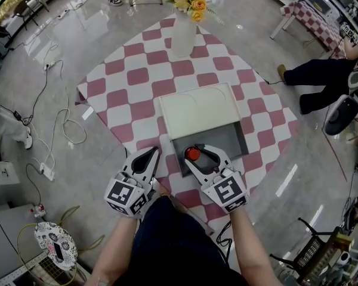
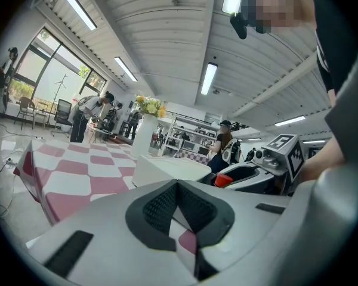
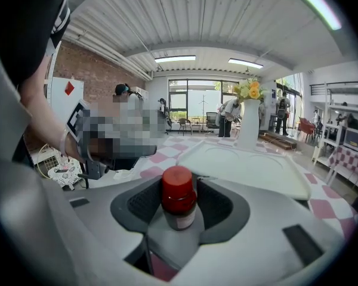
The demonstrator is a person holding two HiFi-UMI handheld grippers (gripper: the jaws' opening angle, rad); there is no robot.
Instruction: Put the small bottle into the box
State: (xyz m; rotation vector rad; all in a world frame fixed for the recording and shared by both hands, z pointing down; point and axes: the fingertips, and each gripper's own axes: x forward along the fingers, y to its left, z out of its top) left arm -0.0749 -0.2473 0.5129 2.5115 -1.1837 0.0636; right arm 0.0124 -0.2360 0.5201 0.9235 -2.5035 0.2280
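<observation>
A small brown bottle with a red cap [image 1: 193, 154] [image 3: 179, 198] stands upright on the grey floor of the open box [image 1: 221, 137], close to its near edge. The box's cream lid [image 1: 200, 109] lies folded back behind it. My right gripper [image 1: 204, 152] [image 3: 179, 190] reaches into the box with the bottle between its pads, and the pads do not press on it. My left gripper [image 1: 150, 155] [image 2: 178, 186] rests left of the box over the checkered cloth, shut on nothing. The red cap [image 2: 222, 180] also shows in the left gripper view.
The box sits on a low table under a red-and-white checkered cloth [image 1: 125, 82]. A white vase of yellow flowers [image 1: 184, 31] stands at the table's far corner. A person's legs [image 1: 322, 76] stretch in from the right. Cables [image 1: 53, 130] lie on the floor at left.
</observation>
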